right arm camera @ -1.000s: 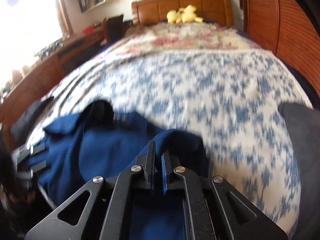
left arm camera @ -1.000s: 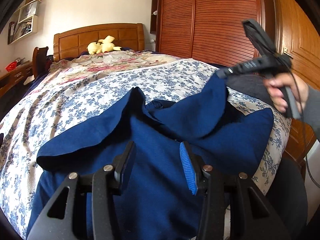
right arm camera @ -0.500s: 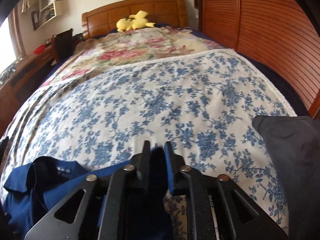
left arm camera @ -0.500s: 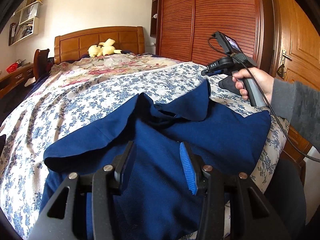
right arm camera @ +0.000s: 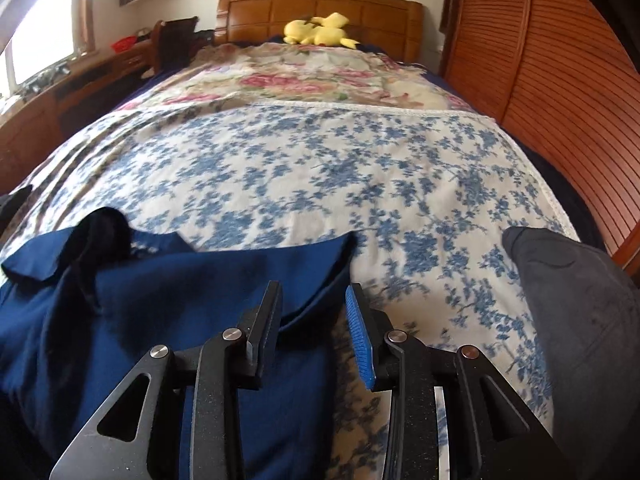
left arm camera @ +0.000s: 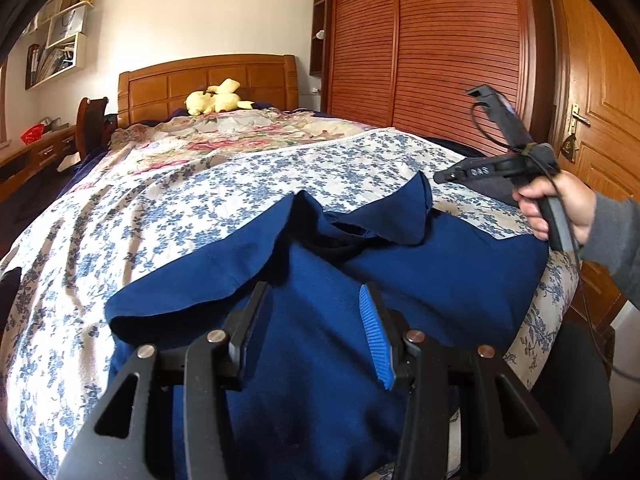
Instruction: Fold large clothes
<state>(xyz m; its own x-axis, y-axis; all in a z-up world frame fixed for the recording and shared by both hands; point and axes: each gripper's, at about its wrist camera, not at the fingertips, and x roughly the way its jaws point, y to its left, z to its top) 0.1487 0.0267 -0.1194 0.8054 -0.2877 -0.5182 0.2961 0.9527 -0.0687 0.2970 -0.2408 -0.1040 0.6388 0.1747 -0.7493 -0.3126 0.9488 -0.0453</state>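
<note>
A dark blue garment [left arm camera: 320, 280] lies spread at the near end of the bed [left arm camera: 200, 200], with a folded-over flap [left arm camera: 384, 216] pointing toward the headboard. My left gripper [left arm camera: 314, 300] hovers over its middle, jaws apart, nothing pinched. In the left wrist view a hand holds my right gripper [left arm camera: 444, 177] just right of the flap's corner, clear of it. In the right wrist view the right gripper [right arm camera: 313, 296] is over the blue garment's [right arm camera: 160, 300] right edge. Its jaws are opening, and the cloth lies under them with the pads not pressing on it.
A dark grey garment [right arm camera: 580, 300] lies at the bed's right edge. A yellow plush toy [left arm camera: 216, 98] sits by the wooden headboard [left arm camera: 208, 76]. Slatted wardrobe doors [left arm camera: 432, 52] and a door [left arm camera: 596, 92] stand to the right, a desk [right arm camera: 60, 92] to the left.
The right gripper brought the lifted blue corner down onto the garment and opened off it; the flap now lies flat. The left gripper has not moved.
</note>
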